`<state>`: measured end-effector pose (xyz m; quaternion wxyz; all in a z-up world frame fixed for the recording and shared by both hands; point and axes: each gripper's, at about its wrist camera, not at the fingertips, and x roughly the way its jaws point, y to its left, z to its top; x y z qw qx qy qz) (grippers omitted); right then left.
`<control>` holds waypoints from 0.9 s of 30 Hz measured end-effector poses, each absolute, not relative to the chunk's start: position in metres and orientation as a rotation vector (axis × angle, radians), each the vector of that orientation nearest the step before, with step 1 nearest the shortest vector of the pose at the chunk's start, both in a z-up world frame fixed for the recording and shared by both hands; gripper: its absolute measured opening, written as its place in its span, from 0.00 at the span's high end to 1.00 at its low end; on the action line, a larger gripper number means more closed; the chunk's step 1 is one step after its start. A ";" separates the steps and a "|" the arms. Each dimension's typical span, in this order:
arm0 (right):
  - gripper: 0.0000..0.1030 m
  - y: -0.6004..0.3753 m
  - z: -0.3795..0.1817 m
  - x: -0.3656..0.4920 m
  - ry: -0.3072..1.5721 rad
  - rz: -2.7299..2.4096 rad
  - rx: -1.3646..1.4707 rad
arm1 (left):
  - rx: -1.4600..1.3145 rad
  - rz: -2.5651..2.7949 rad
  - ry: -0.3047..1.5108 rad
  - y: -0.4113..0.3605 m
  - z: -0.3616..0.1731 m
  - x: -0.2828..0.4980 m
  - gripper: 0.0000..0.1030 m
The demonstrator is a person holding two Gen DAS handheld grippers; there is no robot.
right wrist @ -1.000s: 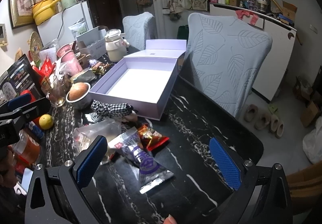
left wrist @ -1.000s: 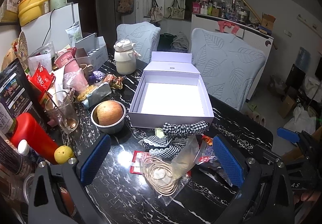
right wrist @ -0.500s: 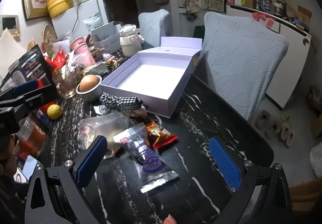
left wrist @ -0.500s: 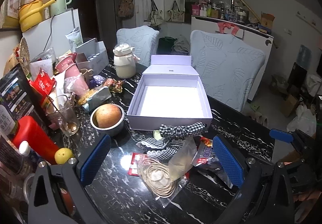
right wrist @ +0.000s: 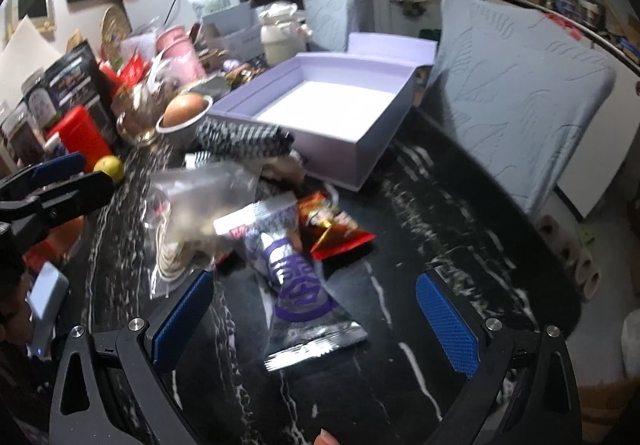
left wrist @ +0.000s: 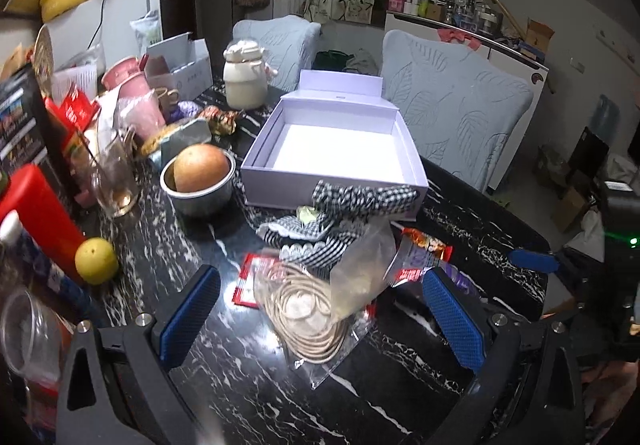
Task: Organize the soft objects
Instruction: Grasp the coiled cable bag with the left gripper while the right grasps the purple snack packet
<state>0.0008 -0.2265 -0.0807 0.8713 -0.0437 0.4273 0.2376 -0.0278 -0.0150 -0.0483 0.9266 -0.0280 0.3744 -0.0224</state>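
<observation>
Left gripper (left wrist: pixel 320 321) gapes empty over clear bag (left wrist: pixel 320 309), lying dead ahead, long axis away; right gripper (right wrist: pixel 316 329) gapes empty above purple packet (right wrist: pixel 298 285).

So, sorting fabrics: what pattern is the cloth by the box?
Black-and-white gingham check on the cloth, clearest in the left wrist view.

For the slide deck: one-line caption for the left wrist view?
Open left tool above a bagged cord coil, checkered cloth and empty lavender box beyond.

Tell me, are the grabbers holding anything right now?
No. Both the left gripper and the right gripper are open and empty above the table.
</observation>
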 end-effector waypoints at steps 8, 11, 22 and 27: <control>0.06 -0.208 -0.105 0.005 0.893 0.579 -0.138 | -0.080 -0.020 0.815 -0.008 -0.070 -0.030 0.00; 0.19 -0.204 -0.112 0.010 0.908 0.597 -0.145 | -0.090 -0.013 0.820 -0.005 -0.077 -0.029 0.00; 0.64 -0.218 -0.123 0.014 0.968 0.608 -0.129 | -0.159 0.023 0.910 -0.001 -0.110 -0.004 0.00; 0.64 -0.226 -0.122 0.015 0.975 0.586 -0.108 | -0.166 0.031 0.961 -0.006 -0.129 0.008 0.00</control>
